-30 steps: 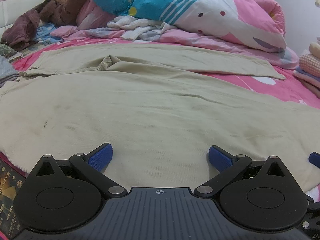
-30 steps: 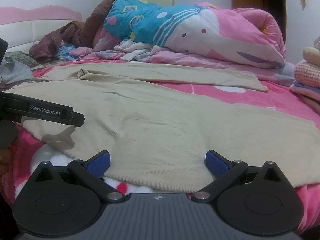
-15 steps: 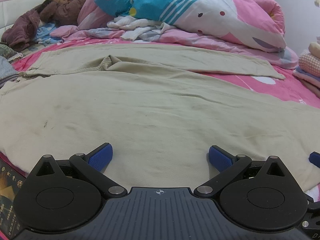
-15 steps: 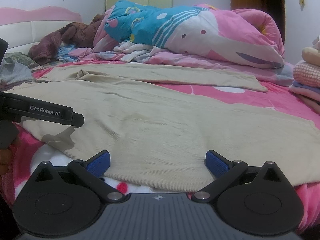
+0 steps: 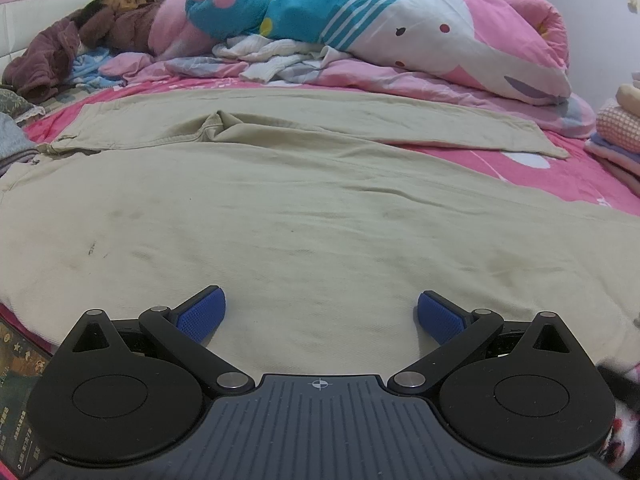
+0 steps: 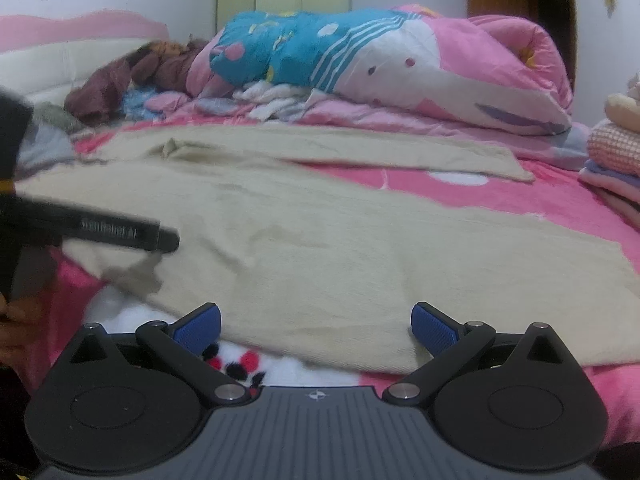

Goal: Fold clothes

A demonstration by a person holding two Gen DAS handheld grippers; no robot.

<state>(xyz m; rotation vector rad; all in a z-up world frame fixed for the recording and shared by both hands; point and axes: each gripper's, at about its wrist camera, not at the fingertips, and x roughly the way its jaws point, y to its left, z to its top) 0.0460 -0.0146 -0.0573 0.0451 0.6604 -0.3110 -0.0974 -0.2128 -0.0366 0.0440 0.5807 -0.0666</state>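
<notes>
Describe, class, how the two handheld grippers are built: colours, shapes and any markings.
Both the left gripper and right gripper have textured blue fingertip pads on black linkage arms, round black discs, silver pivot pins and a ribbed grey body with a crosshair mark; the left's side carries blurred white lettering.

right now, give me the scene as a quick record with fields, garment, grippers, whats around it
garment: beige trousers spread flat on the pink bedsheet, legs running to the right, not yet folded
left gripper: open, over the near trouser leg, holding nothing
right gripper: open, at the near edge of the trousers, holding nothing
behind garment: rolled pink and blue duvet, white clothes bunched under it
far left: brown garment heaped by the headboard
far right: stack of folded items
</notes>
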